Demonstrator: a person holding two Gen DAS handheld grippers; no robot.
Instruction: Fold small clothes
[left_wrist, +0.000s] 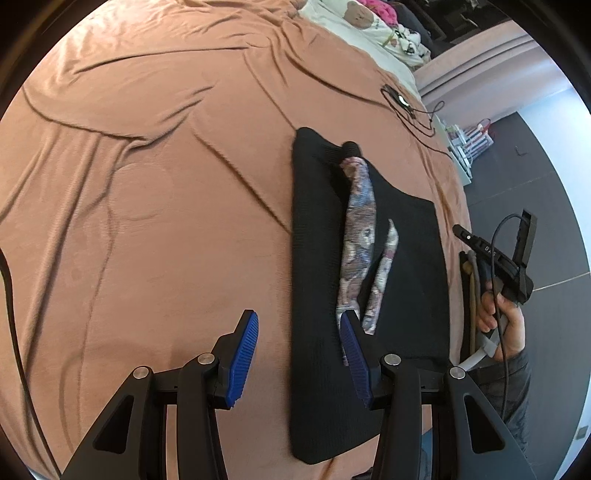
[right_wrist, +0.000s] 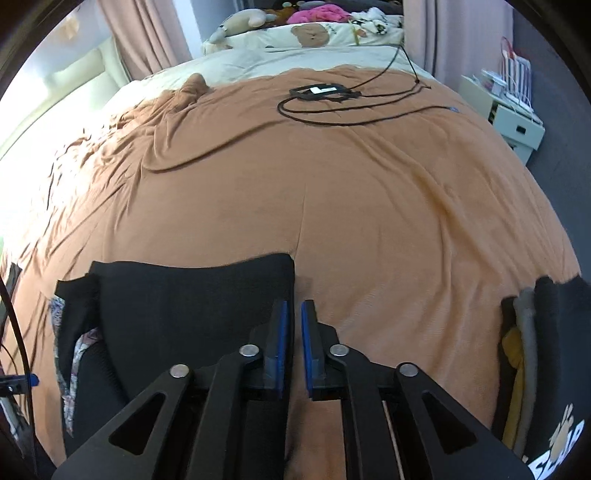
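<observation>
The left gripper (left_wrist: 299, 354) is angling down over the bed (left_wrist: 155, 192), jaws apart and holding nothing. The right gripper (right_wrist: 294, 341) is tilting down, jaws parted by a narrow gap, gripping nothing, beside the black garment's (right_wrist: 192, 295) edge. The garment is lying flat on the bed, a patterned cloth (left_wrist: 360, 236) on it.

left gripper (left_wrist: 299, 350): jaws apart, nothing between, above bedspread (left_wrist: 155, 206) | black garment (left_wrist: 399, 266): flat, patterned cloth (left_wrist: 360, 236) lying along it | hand (left_wrist: 502, 317): at right edge, gripping a black handle
</observation>
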